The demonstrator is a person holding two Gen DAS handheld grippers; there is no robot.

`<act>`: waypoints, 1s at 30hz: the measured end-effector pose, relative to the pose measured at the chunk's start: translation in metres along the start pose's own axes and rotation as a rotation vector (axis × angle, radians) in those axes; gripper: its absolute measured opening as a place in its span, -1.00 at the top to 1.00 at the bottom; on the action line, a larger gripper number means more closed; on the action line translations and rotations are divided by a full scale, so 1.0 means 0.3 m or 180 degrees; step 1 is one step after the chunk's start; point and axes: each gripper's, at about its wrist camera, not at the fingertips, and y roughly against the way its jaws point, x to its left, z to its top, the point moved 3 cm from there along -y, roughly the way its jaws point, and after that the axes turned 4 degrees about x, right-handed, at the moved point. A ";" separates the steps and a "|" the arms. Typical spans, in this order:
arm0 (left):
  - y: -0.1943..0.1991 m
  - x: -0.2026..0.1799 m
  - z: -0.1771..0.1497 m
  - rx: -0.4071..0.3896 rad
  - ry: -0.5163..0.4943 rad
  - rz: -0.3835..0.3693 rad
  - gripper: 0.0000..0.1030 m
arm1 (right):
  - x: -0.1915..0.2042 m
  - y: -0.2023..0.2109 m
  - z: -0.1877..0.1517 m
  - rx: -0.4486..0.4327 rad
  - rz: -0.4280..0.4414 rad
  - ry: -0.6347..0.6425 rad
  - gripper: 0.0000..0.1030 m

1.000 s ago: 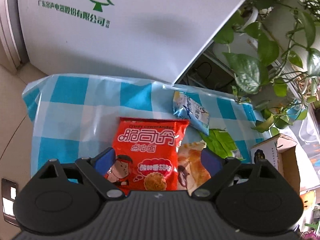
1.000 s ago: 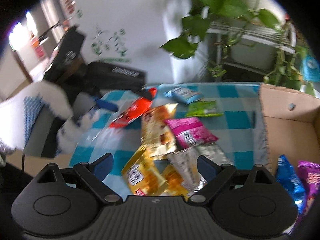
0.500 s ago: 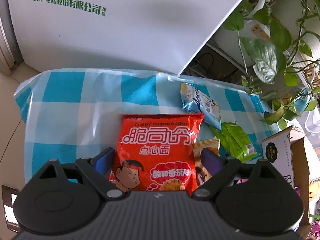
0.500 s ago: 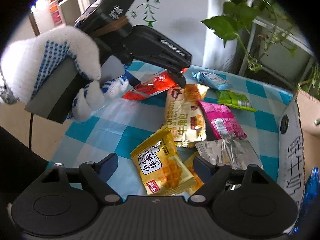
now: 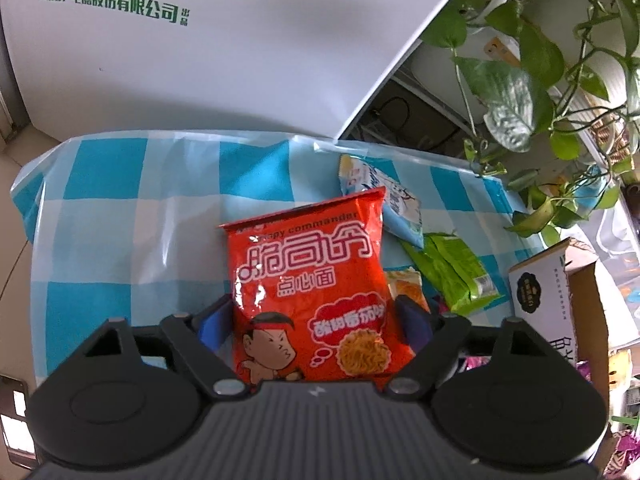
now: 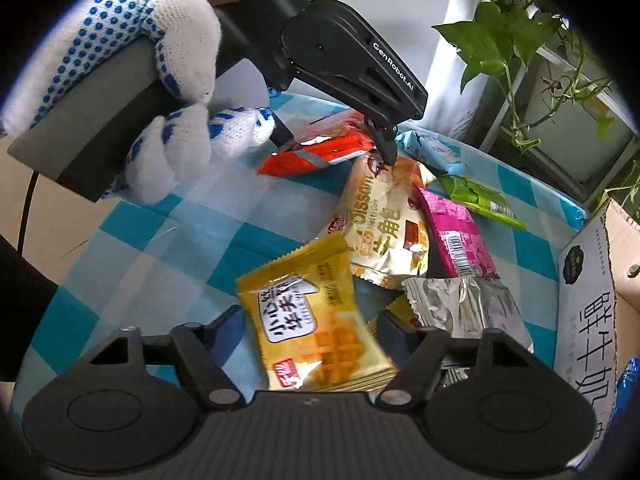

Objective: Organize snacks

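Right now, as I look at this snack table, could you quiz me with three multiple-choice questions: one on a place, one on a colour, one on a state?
1. The green packet lies:
A) beside the light-blue packet
B) in a bowl
C) on a chair

2. The tablecloth is checked:
A) red and white
B) blue and white
C) green and yellow

3. The red noodle-snack packet is:
A) torn open and emptied
B) between the left tool's fingers
C) folded in half

Answers:
1 A: the two packets lie side by side on the cloth.
2 B: blue and white squares show.
3 B: the left tool's jaws are closing with the packet between them.
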 end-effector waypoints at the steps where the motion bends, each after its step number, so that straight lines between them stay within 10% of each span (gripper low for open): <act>1: 0.002 0.003 -0.001 -0.0001 0.0029 -0.0001 -0.57 | -0.003 -0.002 0.000 0.0004 0.0005 -0.0013 -0.36; 23: 0.054 0.081 -0.052 0.0130 0.0021 0.0340 -0.42 | -0.020 -0.005 -0.012 0.0122 0.0307 -0.0191 -0.16; 30: 0.016 0.029 -0.075 0.0161 -0.0190 0.0407 -0.94 | -0.023 -0.010 -0.010 0.0104 0.0354 -0.0275 -0.37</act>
